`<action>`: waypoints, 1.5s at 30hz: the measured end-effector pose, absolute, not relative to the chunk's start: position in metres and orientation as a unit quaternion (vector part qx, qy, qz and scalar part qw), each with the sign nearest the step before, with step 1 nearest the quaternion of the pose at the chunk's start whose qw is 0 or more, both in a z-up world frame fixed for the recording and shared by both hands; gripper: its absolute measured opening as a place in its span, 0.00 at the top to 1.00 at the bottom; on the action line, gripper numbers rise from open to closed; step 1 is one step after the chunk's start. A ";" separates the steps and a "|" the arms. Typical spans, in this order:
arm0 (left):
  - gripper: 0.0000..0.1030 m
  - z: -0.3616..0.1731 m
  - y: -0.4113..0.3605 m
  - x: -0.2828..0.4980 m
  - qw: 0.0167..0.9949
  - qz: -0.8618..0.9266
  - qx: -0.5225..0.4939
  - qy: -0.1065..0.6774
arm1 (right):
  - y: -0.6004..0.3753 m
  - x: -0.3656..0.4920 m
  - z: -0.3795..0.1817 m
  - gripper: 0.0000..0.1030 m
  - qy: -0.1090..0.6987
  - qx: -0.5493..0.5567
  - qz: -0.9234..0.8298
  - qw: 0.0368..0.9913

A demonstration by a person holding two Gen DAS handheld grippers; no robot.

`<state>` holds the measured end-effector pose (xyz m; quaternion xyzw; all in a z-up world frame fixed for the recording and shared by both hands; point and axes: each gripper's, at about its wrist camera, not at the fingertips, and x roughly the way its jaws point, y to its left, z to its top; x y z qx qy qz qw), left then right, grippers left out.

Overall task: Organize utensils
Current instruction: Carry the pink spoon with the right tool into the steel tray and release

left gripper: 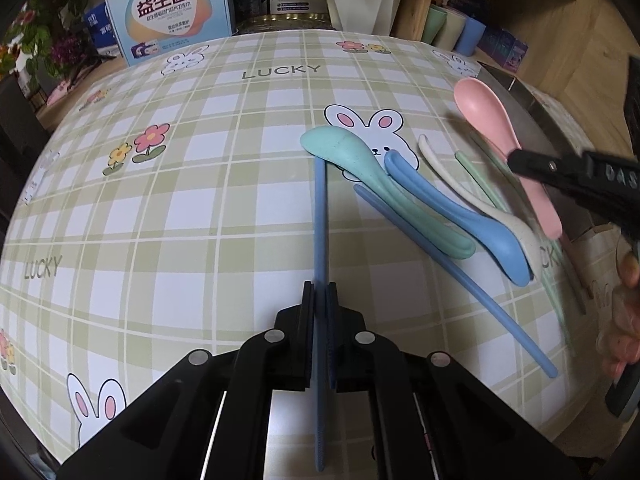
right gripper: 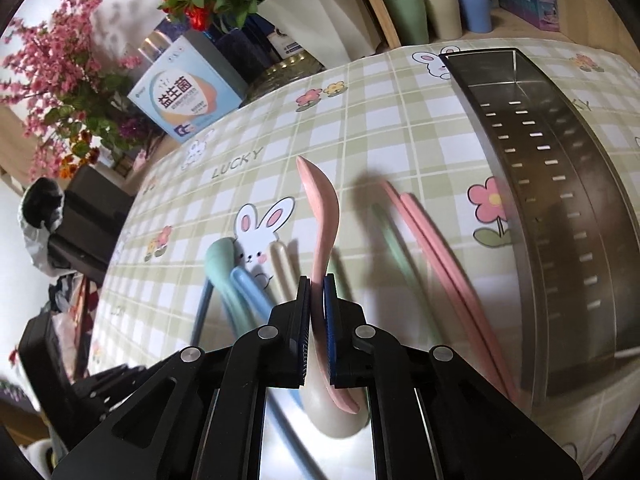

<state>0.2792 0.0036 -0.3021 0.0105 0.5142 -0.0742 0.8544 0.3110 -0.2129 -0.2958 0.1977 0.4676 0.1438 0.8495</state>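
Clamped between the fingers of the left gripper (left gripper: pixel 320 292) is a blue chopstick (left gripper: pixel 320 216), which runs straight away from the camera across the checked tablecloth (left gripper: pixel 160 220); its far end reaches the bowl of a teal spoon (left gripper: pixel 360 184). Its near end passes back between the pads toward the camera. A second blue chopstick (left gripper: pixel 452 272) lies loose on the cloth, slanting from under the teal spoon toward the lower right.

Just beside the teal spoon lie a blue spoon (left gripper: pixel 460 216) and a cream spoon (left gripper: pixel 480 200), all slanted the same way and partly overlapping, with their handles over a printed rabbit. Thin green chopsticks (left gripper: pixel 480 180) lie next to the cream spoon.

At the right, the right gripper (right gripper: pixel 317 292) is clenched on the handle of a pink spoon (right gripper: pixel 324 216), which is lifted off the cloth; its bowl points up and away in the left wrist view, and its shadow falls on the cloth in the right wrist view. A person's hand (left gripper: pixel 624 312) shows at the right edge of the left wrist view, blurred.

To the right of the held spoon, two pink chopsticks (right gripper: pixel 440 260) lie side by side on the cloth. Beyond them stands a long metal tray (right gripper: pixel 560 184) with slots in its floor; nothing shows inside it.

At the far edge of the table stand a light blue box (left gripper: pixel 172 8), a white pot (right gripper: pixel 320 16) of greenery, pink flowers (right gripper: pixel 52 80), and green, cream and blue cups (right gripper: pixel 436 8).
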 end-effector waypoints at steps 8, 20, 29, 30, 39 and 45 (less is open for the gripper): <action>0.95 -0.290 0.031 0.267 0.855 -0.040 -0.030 0.517 | -0.224 0.297 -0.282 0.94 0.445 0.194 0.148 0.861; 0.95 -0.274 0.052 0.254 0.846 -0.004 -0.069 0.529 | -0.240 0.292 -0.282 0.94 0.431 0.225 0.146 0.862; 0.95 -0.244 0.052 0.265 0.858 -0.017 -0.104 0.502 | -0.261 0.292 -0.277 0.94 0.417 0.248 0.132 0.864; 0.95 -0.243 0.050 0.268 0.858 -0.018 -0.107 0.502 | -0.263 0.292 -0.276 0.94 0.415 0.250 0.130 0.865; 0.95 -0.231 0.027 0.285 0.867 -0.042 -0.106 0.484 | -0.289 0.289 -0.276 0.94 0.411 0.262 0.104 0.867; 0.95 -0.226 0.012 0.296 0.871 -0.062 -0.104 0.476 | -0.315 0.296 -0.271 0.94 0.397 0.268 0.080 0.874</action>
